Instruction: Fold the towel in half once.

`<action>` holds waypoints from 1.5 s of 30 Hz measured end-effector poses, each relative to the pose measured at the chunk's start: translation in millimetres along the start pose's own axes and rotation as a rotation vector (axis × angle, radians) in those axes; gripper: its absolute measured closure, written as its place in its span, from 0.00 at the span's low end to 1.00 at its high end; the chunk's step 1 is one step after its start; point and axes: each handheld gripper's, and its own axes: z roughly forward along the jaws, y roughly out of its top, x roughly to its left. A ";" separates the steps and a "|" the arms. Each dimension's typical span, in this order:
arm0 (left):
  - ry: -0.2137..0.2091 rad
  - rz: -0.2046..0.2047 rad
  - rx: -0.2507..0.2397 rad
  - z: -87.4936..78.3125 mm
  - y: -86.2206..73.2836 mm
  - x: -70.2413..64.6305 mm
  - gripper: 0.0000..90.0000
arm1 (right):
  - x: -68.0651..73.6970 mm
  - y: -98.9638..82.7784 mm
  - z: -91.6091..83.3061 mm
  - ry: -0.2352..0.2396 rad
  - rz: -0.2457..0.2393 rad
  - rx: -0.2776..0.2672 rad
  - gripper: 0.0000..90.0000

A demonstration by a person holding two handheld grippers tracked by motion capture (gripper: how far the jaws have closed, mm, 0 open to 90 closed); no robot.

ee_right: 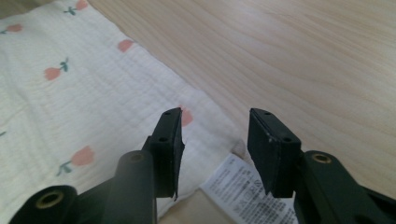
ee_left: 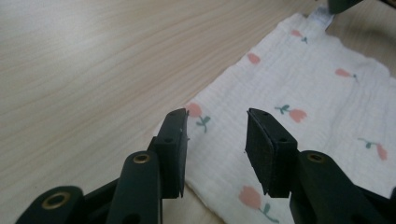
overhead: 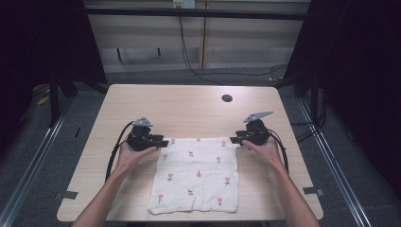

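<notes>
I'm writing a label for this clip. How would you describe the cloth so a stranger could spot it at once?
Look at the light wooden table, then its near half, between the left gripper and the right gripper. There the cloth lies flat: a roughly square white crinkled fabric printed with small pink tulips on green stems. A printed white care tag at its far right corner marks it.

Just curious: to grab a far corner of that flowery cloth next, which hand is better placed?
Probably either: the left hand-held gripper and the right each sit open at a far corner of the cloth.
</notes>
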 end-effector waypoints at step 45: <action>0.051 0.029 0.045 31.9 -12.0 13.1 0.86 | 4.9 -7.0 33.9 0.000 0.006 0.012 0.96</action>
